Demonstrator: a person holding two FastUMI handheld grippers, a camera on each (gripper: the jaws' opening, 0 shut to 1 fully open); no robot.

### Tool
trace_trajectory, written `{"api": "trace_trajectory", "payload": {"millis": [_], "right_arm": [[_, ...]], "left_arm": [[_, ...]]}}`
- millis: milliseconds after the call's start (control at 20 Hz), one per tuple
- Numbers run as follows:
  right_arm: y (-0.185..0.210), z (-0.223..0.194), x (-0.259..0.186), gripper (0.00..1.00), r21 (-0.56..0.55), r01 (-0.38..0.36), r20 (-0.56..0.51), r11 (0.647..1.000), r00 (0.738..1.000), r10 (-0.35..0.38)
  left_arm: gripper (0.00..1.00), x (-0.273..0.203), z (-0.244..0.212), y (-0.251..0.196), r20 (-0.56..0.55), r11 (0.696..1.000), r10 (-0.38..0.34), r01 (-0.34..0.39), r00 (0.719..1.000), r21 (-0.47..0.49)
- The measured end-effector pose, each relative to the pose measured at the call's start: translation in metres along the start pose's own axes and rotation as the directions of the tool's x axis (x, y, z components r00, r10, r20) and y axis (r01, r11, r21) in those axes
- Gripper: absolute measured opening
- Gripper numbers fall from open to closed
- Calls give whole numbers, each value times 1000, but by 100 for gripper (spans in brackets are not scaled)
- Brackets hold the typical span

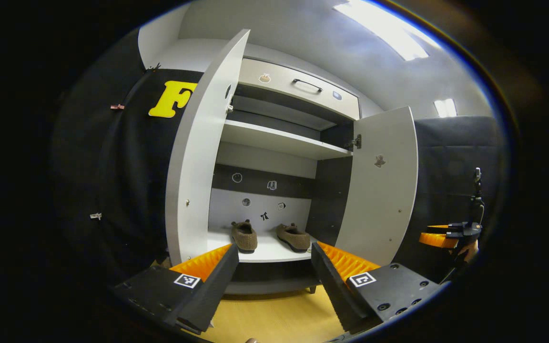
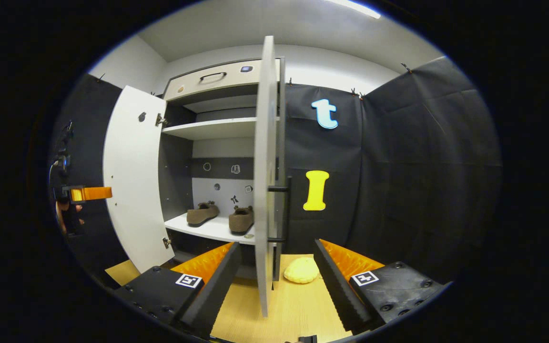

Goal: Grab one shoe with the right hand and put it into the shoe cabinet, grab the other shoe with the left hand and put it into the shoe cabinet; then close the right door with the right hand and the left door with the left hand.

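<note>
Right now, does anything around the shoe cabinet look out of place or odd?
One thing: a pale yellow lumpy object lies on the wooden floor by the foot of the open right door, outside the cabinet. Both shoes sit upright on the bottom shelf, slightly splayed.

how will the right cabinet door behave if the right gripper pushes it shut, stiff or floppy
Probably stiff: the right door is a flat rigid panel standing edge-on ahead of the open right gripper. It should swing on its hinges rather than bend or tip. Its smooth face may let fingers slide, so the bar handle looks the surer contact.
</note>
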State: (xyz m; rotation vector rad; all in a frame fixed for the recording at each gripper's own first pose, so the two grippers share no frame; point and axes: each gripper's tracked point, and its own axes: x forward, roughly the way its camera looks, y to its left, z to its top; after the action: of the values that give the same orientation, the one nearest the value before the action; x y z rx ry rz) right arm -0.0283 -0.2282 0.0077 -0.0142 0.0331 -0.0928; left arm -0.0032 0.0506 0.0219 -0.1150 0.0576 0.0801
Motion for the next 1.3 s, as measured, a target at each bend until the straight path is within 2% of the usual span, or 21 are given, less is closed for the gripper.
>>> {"api": "trace_trajectory", "payload": {"millis": [150, 350, 400, 700, 850, 900, 950, 1300], "right_arm": [[-33, 10, 24, 98, 19, 3, 31, 1000, 1000, -4], [-27, 0, 61, 100, 56, -89, 9, 994, 996, 89], [-25, -1, 68, 98, 54, -105, 7, 993, 994, 105], [1, -3, 84, 98, 59, -241, 3, 969, 970, 241], [16, -4, 86, 97, 59, -298, -5, 953, 954, 299], [23, -5, 87, 100, 68, -319, -9, 945, 947, 320], [32, -5, 89, 97, 70, -339, -11, 938, 940, 341], [80, -8, 105, 98, 48, -374, -15, 926, 927, 375]], "left_arm": [[97, -6, -1, -4, -5, 1000, 26, -26, 1000, -2], [97, -13, -7, -11, -18, 997, 79, -79, 997, 5], [97, -14, -7, -11, -22, 996, 94, -94, 995, 8], [97, -27, -7, -7, -26, 985, 174, -174, 984, 9], [97, -29, -6, -6, -27, 981, 192, -192, 981, 7], [97, -30, -6, -4, -27, 980, 198, -198, 980, 6], [97, -31, -6, -3, -27, 979, 202, -201, 979, 5], [97, -39, -8, 16, -36, 977, 214, -213, 976, 17]]}}
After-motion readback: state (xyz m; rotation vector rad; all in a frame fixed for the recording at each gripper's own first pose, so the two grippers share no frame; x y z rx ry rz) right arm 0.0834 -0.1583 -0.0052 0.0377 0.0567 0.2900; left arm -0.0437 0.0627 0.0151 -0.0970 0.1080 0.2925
